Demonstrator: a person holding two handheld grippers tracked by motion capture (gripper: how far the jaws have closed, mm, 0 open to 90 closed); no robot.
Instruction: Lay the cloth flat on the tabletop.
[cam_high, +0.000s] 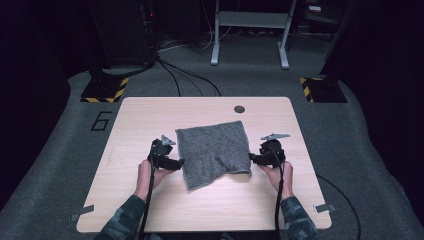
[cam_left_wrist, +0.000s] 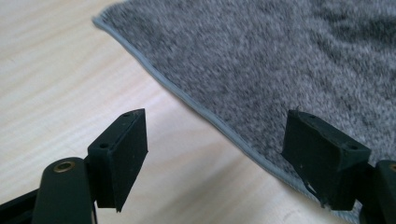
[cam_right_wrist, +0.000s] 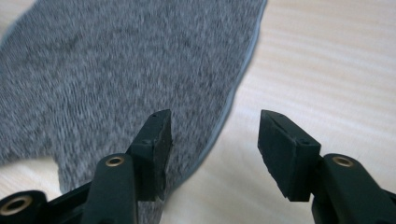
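Step in hand, by my reading: approach for a pick-up or fold of the grey towel, lying rumpled mid-table with the left gripper and right gripper at its two side edges, jaws apart and gripping nothing. Next move likely needs each pair lowered astride its hemmed edge, then closed. Beyond: light wooden table, grey carpet, cables, metal stand, dark room.

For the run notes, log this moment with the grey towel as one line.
left gripper: open, at towel's edge | right gripper: open, at opposite edge | grey towel: folded, flat on table, not gripped
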